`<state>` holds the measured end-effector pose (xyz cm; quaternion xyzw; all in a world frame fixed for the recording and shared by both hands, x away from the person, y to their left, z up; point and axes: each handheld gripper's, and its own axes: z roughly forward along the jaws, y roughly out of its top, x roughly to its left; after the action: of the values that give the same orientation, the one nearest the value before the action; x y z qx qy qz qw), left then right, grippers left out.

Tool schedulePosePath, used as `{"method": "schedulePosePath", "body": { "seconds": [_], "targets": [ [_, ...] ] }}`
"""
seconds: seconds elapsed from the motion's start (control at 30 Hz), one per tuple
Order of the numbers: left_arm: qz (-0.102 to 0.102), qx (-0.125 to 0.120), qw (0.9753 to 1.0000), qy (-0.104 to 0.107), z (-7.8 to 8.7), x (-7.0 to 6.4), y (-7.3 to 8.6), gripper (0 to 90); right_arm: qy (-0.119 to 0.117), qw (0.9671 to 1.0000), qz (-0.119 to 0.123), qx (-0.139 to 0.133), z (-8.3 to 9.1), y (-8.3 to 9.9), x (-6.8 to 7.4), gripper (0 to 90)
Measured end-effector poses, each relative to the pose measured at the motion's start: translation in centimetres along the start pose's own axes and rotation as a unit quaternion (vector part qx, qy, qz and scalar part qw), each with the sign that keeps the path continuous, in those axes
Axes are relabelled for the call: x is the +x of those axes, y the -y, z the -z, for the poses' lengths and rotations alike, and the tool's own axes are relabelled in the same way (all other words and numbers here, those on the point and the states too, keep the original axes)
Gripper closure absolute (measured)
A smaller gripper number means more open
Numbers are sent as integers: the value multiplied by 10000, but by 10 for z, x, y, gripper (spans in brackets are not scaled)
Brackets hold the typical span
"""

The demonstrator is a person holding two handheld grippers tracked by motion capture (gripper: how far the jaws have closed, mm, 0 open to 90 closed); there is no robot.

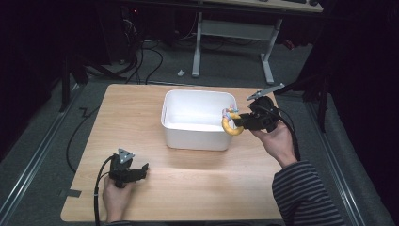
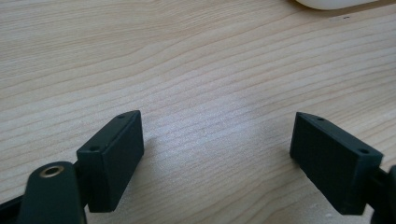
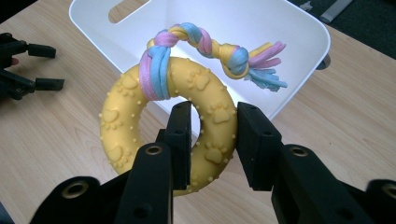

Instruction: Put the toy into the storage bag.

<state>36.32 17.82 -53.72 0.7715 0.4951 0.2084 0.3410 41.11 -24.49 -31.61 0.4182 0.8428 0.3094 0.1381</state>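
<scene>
My left claw rests near the table's front left corner, jaws spread wide over bare wood. The white bin sits mid-table towards the back edge. My right claw pinches the yellow ring at the bin's right rim, its braided rope hanging over the bin.
</scene>
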Motion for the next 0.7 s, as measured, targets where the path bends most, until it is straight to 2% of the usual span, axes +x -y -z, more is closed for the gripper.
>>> {"method": "schedulePosePath", "body": {
  "seconds": [0.7],
  "targets": [
    [-11, 1, 10000, 17, 0, 0, 0, 178, -24, 9999, -151, 19, -24, -28, -2, 678]
  ]
}}
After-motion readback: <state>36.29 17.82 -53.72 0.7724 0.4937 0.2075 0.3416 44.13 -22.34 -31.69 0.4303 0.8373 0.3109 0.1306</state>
